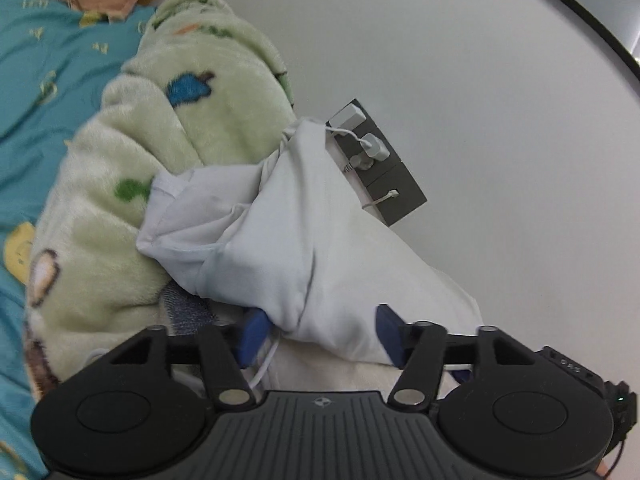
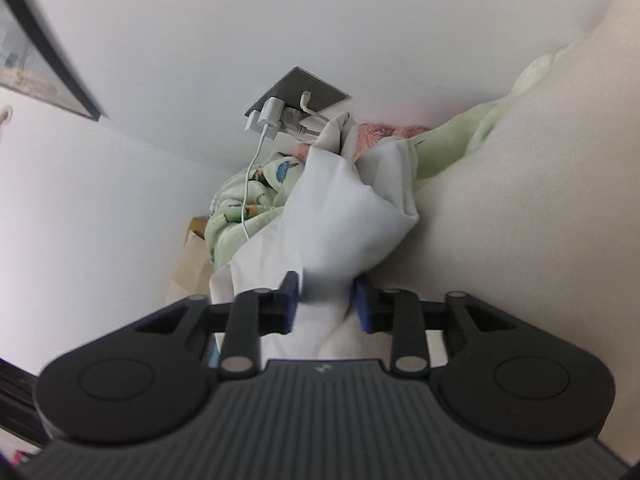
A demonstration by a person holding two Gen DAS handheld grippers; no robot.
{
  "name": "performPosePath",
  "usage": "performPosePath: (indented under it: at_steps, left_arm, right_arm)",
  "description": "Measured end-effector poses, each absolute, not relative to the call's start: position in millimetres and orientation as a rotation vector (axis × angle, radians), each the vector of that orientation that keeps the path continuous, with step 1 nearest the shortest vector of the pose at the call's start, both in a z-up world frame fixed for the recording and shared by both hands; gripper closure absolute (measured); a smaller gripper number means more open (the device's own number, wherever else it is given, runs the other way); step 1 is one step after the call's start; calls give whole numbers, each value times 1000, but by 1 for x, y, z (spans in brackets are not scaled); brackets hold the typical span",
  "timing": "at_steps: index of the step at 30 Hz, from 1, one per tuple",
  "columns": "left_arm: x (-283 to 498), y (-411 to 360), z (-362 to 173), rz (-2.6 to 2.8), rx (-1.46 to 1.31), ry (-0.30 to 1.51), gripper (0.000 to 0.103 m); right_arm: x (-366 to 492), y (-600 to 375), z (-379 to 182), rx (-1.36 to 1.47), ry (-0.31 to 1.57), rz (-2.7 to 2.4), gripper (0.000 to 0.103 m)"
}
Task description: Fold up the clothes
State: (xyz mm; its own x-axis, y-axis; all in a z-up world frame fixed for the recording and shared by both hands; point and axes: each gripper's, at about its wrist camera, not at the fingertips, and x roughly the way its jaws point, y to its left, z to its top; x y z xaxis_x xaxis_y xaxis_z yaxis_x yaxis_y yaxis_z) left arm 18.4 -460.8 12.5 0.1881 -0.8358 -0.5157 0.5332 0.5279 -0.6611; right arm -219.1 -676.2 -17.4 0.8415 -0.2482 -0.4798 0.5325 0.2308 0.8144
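Going left to right in the left wrist view: a teal printed sheet (image 1: 48, 92) fills the left edge, then a pale green fleece blanket (image 1: 132, 184) with little cartoon animals is heaped up in a big roll, so that side is pretty crowded. The white garment (image 1: 280, 236) is bunched in the middle, slumped against the blanket and reaching up toward the grey wall socket panel (image 1: 384, 168) with its white chargers (image 1: 352, 116) plugged in. To the right of that it's just bare white wall (image 1: 480, 80), plenty of open room there. The left gripper (image 1: 320, 334) has its blue pads spread wide with the low end of the garment lying between them, and the pads aren't squeezing it. In the right wrist view, there's white wall on the left, a charger cable (image 2: 250, 176) dangling down from the socket panel over the blanket, and a cream pillow or cushion (image 2: 520, 208) boxing in the right side. The right gripper (image 2: 326, 306) is partly spread around a blurry fold of the same cloth; I can't tell if the pads are actually gripping it. The cloth itself is thin, creased and crumpled, not flat anywhere.
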Motion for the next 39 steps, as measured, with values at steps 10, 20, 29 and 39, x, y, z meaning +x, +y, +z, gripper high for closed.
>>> performPosePath:
  at_steps: [10,20,29,39]
  left_arm:
    - [-70,-407,119,-1006,-192,757,18]
    - [-148,-353,190,-959,-74,529,0]
    - [-202,-298,206,-907,14,409,0]
    - [-235,-258,197,-875,67,354,0]
  right_arm:
    - [-276,-625,56,995,239,-561,42]
    - [-303,-563,124,703,194,-570,13]
    - [-309,-502,134,447,234,-561,14]
    - [-302,-455,118,348,269,-543,14]
